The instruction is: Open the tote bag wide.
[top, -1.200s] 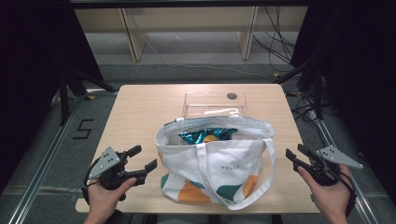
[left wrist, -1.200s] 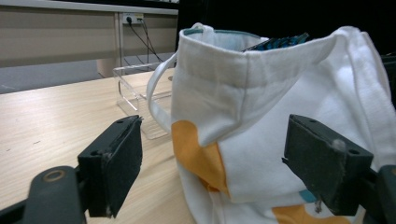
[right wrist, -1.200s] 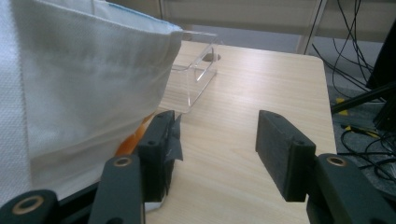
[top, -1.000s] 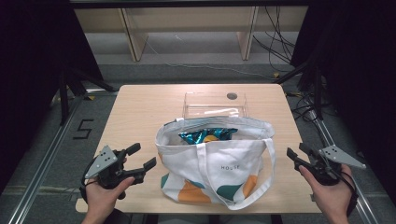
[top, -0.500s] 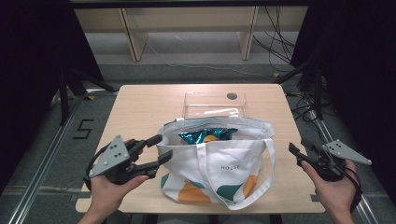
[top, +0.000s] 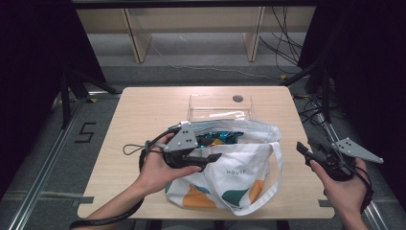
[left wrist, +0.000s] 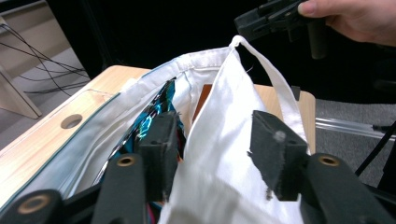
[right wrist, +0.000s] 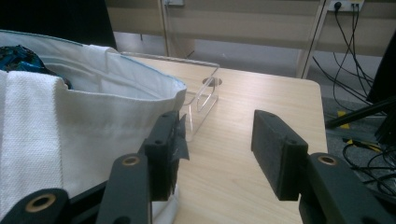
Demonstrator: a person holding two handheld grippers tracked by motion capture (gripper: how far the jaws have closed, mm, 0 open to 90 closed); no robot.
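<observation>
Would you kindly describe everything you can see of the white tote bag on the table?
The tote bag is white, canvas-like cloth with small dark lettering and orange and teal shapes printed low on its front. It lies on the wooden table, mouth open toward a clear tray just behind it, a white strap looping down its right side. Shiny teal packets show inside. The left gripper straddles the near wall of cloth at the rim, jaws just closing, pads not clearly pressing it. The right gripper waits beside the bag.
</observation>
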